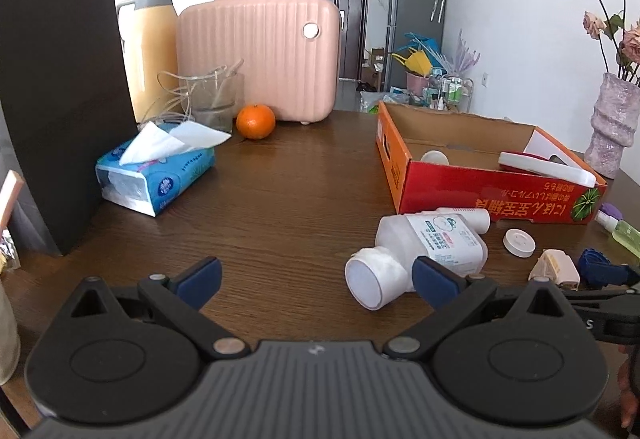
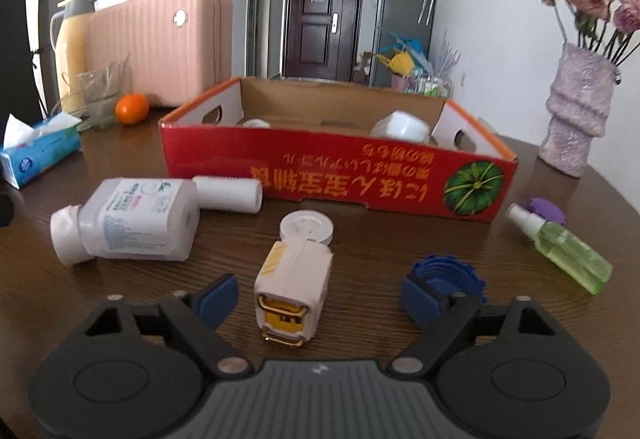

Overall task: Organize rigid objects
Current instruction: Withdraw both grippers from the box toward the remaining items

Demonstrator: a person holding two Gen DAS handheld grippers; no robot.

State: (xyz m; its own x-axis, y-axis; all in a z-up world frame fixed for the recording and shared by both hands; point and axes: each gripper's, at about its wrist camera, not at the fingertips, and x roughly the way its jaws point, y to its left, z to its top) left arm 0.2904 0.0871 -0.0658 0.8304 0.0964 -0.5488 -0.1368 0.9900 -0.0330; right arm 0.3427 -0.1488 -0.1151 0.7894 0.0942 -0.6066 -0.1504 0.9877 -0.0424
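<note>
A small cream-and-yellow case [image 2: 292, 287] lies on the brown table between the fingers of my right gripper [image 2: 318, 297]. Its jaws are open and the pads stand apart from the case. A blue ridged cap [image 2: 444, 275] sits just past the right finger. Beyond are a white round lid [image 2: 306, 227], a white tube [image 2: 228, 195] and a white bottle [image 2: 132, 223] on its side. My left gripper [image 1: 316, 279] is open over bare table, with the bottle's [image 1: 432, 243] capped end close to its right finger. The red cardboard box [image 2: 340, 175] holds several white items.
A green spray bottle [image 2: 568, 251] and a purple piece [image 2: 548, 209] lie right of the box, and a vase of flowers [image 2: 576, 111] stands behind them. On the left are a tissue pack [image 1: 156, 175], an orange [image 1: 256, 121], a glass jug [image 1: 212, 99], a pink case [image 1: 260, 55], a yellow flask [image 1: 150, 47] and a black bag [image 1: 60, 87].
</note>
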